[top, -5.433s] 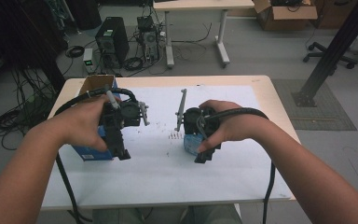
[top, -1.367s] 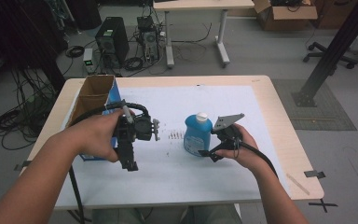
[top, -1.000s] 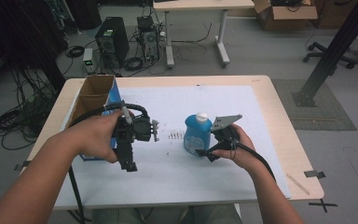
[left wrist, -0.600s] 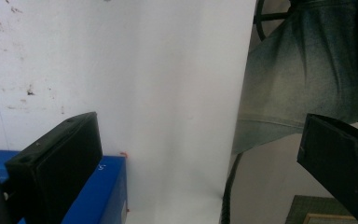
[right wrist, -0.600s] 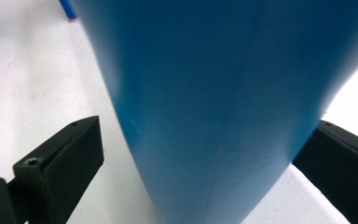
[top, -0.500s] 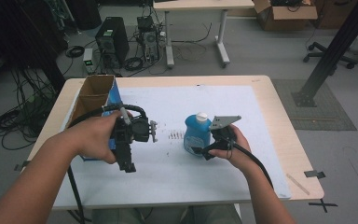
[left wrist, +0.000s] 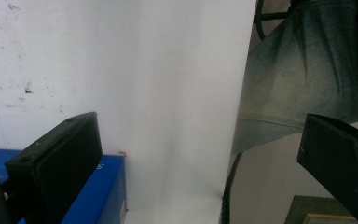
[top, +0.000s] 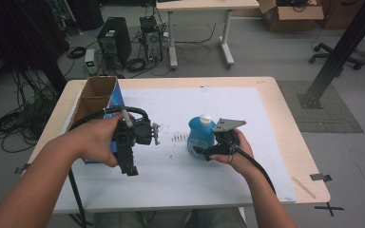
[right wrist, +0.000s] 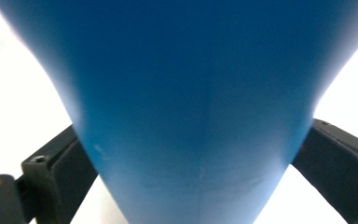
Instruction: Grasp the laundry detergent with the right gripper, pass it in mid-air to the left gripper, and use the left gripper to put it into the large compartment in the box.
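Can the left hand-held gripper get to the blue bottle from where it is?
Probably yes. The left hand-held gripper is open, and bare white table cover lies between it and the blue bottle.

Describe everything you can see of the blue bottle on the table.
The blue bottle looks like smooth plastic, with a rounded body that narrows to a white cap on top. It stands upright on the white sheet near the table's middle. The right gripper has a black jaw at each side of its lower body, as the right gripper view shows close up. Whether the jaws press it is unclear.
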